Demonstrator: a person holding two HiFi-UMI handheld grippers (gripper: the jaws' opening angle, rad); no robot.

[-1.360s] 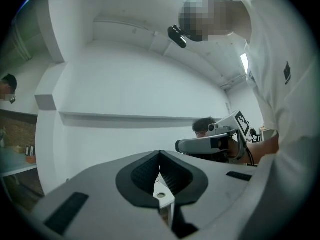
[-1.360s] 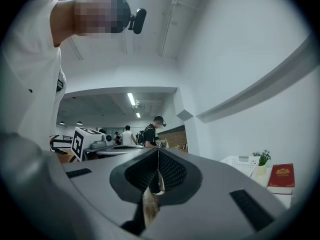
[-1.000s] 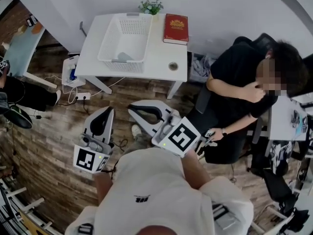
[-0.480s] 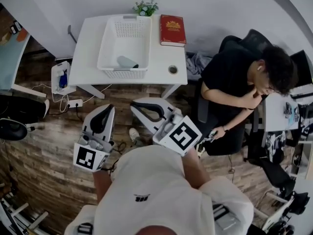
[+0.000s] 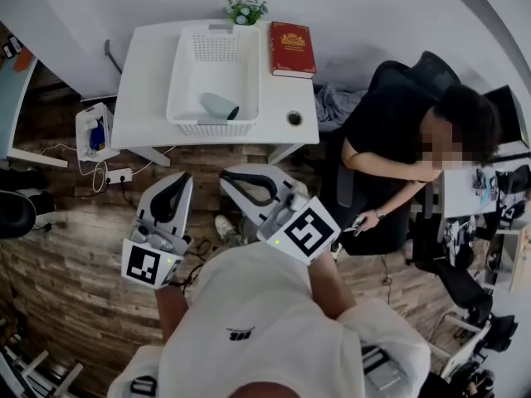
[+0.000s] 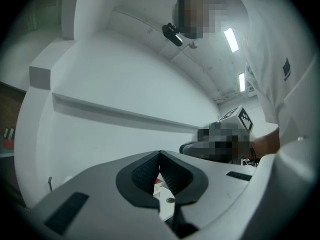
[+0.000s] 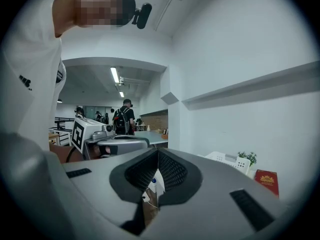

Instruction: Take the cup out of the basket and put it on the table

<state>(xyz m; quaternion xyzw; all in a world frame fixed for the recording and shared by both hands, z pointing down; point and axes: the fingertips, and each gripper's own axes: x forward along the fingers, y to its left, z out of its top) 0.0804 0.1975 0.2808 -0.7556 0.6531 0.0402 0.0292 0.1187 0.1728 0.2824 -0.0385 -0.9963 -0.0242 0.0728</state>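
Cup (image 5: 219,105) on its side in basket (image 5: 184,81), near counter (image 5: 137,89) front edge. Left gripper (image 5: 178,182), right gripper (image 5: 226,182) over floor (image 5: 66,247), fingers closed, empty.

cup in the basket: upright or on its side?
On its side. In the head view the cup lies lengthwise on the floor of the basket, dark mouth facing right.

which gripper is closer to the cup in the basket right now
Right, narrowly. The right gripper sits almost straight below the cup in the head view, short of the table; the left gripper is further off to the cup's left. Neither touches it.
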